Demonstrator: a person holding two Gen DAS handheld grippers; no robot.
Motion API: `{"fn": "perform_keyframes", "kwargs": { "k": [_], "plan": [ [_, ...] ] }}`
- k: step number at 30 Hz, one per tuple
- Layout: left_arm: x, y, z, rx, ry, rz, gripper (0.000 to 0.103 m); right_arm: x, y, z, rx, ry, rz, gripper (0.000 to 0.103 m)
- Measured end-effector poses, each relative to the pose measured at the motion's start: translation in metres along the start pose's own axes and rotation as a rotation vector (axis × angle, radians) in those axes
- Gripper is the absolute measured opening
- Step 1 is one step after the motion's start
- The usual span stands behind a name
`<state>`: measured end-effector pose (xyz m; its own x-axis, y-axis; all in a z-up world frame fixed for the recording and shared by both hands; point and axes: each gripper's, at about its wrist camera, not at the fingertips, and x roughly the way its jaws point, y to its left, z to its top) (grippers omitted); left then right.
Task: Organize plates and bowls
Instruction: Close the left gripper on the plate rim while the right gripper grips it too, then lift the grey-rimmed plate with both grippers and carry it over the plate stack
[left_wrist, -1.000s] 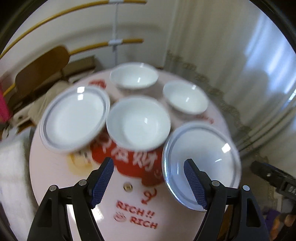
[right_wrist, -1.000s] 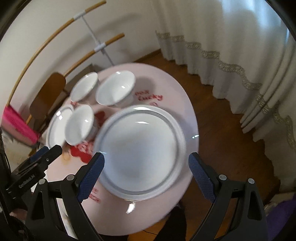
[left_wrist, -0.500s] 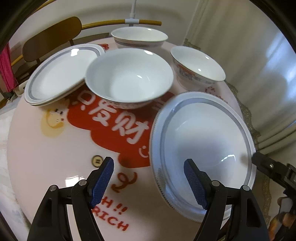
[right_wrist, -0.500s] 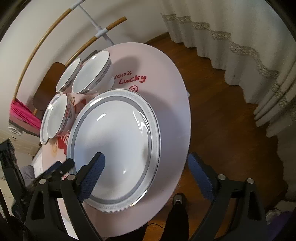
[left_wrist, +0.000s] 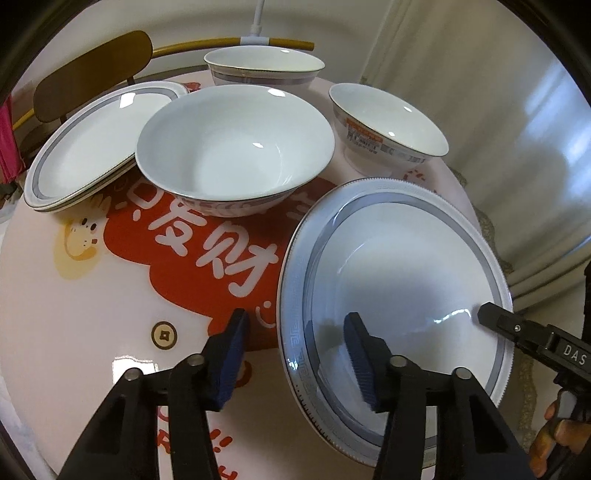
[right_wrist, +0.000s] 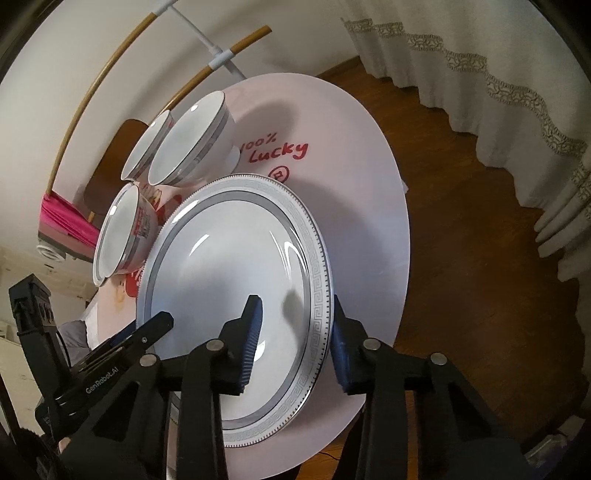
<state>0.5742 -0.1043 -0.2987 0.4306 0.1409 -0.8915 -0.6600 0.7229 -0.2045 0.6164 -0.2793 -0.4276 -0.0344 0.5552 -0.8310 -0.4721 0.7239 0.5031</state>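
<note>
A large white plate (left_wrist: 406, 277) with a grey patterned rim lies at the near right of the round pink table (left_wrist: 74, 295). My left gripper (left_wrist: 295, 350) straddles the plate's left rim, one finger over the table and one inside the plate. Its jaws are closing, with the pads still apart from the rim. In the right wrist view my right gripper (right_wrist: 295, 336) straddles the opposite rim of the same plate (right_wrist: 236, 266). Its jaws are also closing; the outer pad is next to the edge and the inner pad is off it.
Behind the plate stand a wide bowl (left_wrist: 236, 144), a labelled small bowl (left_wrist: 388, 122) and a far bowl (left_wrist: 262, 66). Stacked plates (left_wrist: 99, 140) lie at the left. A wooden chair (left_wrist: 92, 74) stands beyond the table. Curtains (right_wrist: 480, 74) and wooden floor (right_wrist: 480, 258) lie to the right.
Both grippers have come down from above the table to the large plate. Their jaws have narrowed and now straddle its opposite rims.
</note>
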Motion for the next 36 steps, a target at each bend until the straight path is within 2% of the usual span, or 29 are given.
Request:
{"fn": "perform_keyframes", "kwargs": {
  "k": [4,7,8,10,21,27,36],
  "plan": [
    [-0.001,-0.001,-0.002,0.014,-0.015,-0.002,0.046,0.002,-0.009,-0.002,0.021,-0.011,0.024,0.02],
    [-0.001,-0.003,-0.004,0.029,-0.027,0.005,0.044,0.003,-0.012,-0.003,0.02,-0.021,0.054,0.02],
    [-0.001,-0.005,-0.004,0.035,-0.033,0.003,0.042,0.003,-0.013,-0.003,0.026,-0.024,0.064,0.02],
    [-0.001,-0.007,-0.004,0.041,-0.033,-0.021,0.03,0.004,-0.014,-0.003,0.038,-0.024,0.081,0.02],
    [-0.013,0.005,-0.003,0.007,-0.015,-0.037,0.022,0.001,-0.01,-0.007,0.062,0.023,0.102,0.013],
    [-0.033,0.014,-0.009,0.04,-0.002,-0.065,0.02,-0.012,-0.002,-0.02,0.067,0.038,0.113,0.012],
    [-0.058,0.049,-0.022,0.053,0.04,-0.117,0.019,-0.021,0.023,-0.043,0.082,0.039,0.106,0.012]
  ]
}}
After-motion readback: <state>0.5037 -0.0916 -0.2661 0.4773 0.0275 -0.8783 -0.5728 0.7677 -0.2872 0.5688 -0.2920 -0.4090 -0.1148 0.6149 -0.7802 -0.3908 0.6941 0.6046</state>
